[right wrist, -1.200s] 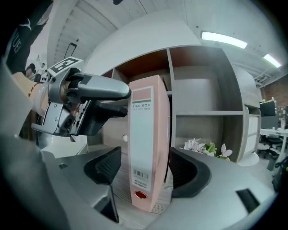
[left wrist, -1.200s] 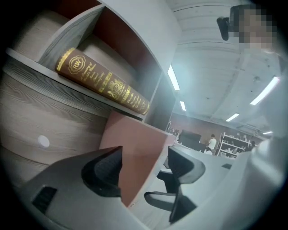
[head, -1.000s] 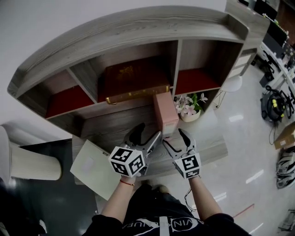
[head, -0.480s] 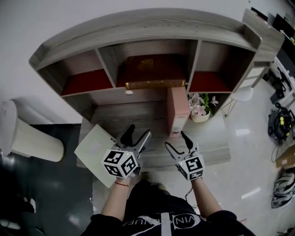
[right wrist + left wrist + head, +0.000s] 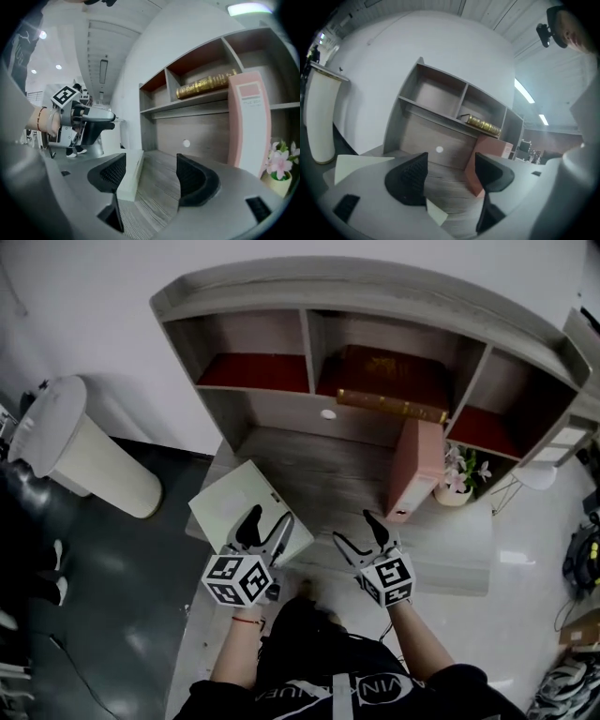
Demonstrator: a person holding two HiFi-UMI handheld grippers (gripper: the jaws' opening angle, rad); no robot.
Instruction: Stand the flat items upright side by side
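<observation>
On the wooden bench (image 5: 323,474) a pale flat item (image 5: 246,514) lies flat near the left edge, with one corner over the edge. A pink flat item (image 5: 415,468) stands upright at the right side, just in front of the shelf unit (image 5: 309,298) that rises at the back of the bench. The two items are well apart. In the middle compartment of the shelf unit a dark red book (image 5: 392,379) with a gold edge lies flat. Beside the pink item, to its right, there is a flower pot (image 5: 457,482). A white column (image 5: 89,465) stands on the floor to the left of the bench. The left tongs (image 5: 268,521) are spread wide and are above the near corner of the pale item. In the left gripper view this corner shows low between the jaws, but the pads do not press on it. The right tongs (image 5: 355,531) are also spread and hold nothing; only bare bench is between the jaws. In the right gripper view the pale item lies just beside the left jaw.
</observation>
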